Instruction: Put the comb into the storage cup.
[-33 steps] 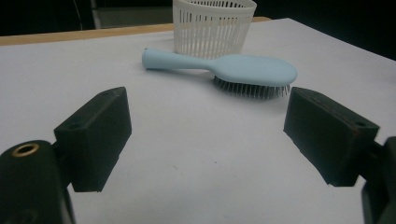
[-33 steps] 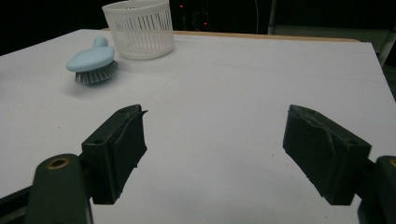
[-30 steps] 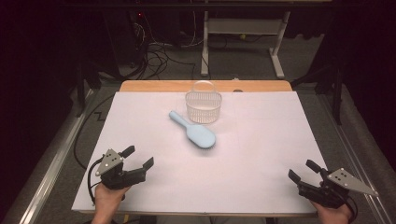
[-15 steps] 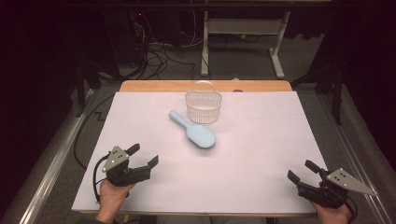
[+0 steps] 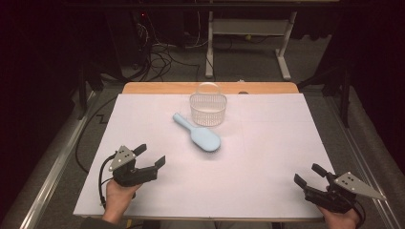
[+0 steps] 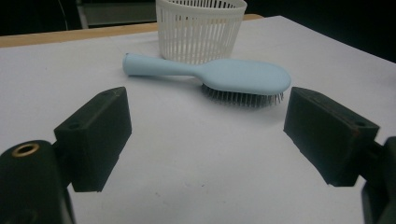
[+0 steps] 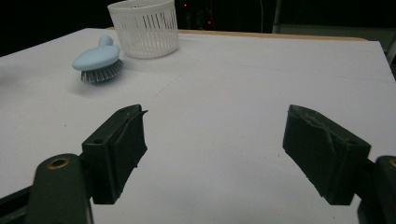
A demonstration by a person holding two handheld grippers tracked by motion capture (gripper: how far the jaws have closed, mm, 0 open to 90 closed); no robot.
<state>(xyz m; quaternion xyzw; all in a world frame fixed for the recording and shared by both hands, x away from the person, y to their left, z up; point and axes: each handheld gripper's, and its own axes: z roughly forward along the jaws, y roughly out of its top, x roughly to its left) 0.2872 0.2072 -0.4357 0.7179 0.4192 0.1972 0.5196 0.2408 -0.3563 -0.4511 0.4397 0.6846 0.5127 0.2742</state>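
Note:
A light blue hairbrush (image 5: pixel 199 135) lies bristles down near the middle of the white table (image 5: pixel 267 143); its handle points to the far left. A white slatted basket (image 5: pixel 207 109) stands upright just behind it. My left gripper (image 5: pixel 150 156) hovers at the near left, open, its jaws aimed at the hairbrush (image 6: pixel 219 77) and basket (image 6: pixel 201 28), with nothing between them. At the near right corner my right gripper (image 5: pixel 309 173) stands open and holds nothing. From there the hairbrush (image 7: pixel 97 60) and basket (image 7: pixel 144 28) lie far off to the left.
A wooden strip (image 5: pixel 157 88) edges the table's far side. Beyond it are cables (image 5: pixel 162 50) on the floor and the white legs of a stand (image 5: pixel 284 57). A metal rail (image 5: pixel 43 176) runs along the table's left side.
My left gripper has shifted a little to the right and forward, toward the hairbrush. The right gripper, the hairbrush and the basket have stayed where they were.

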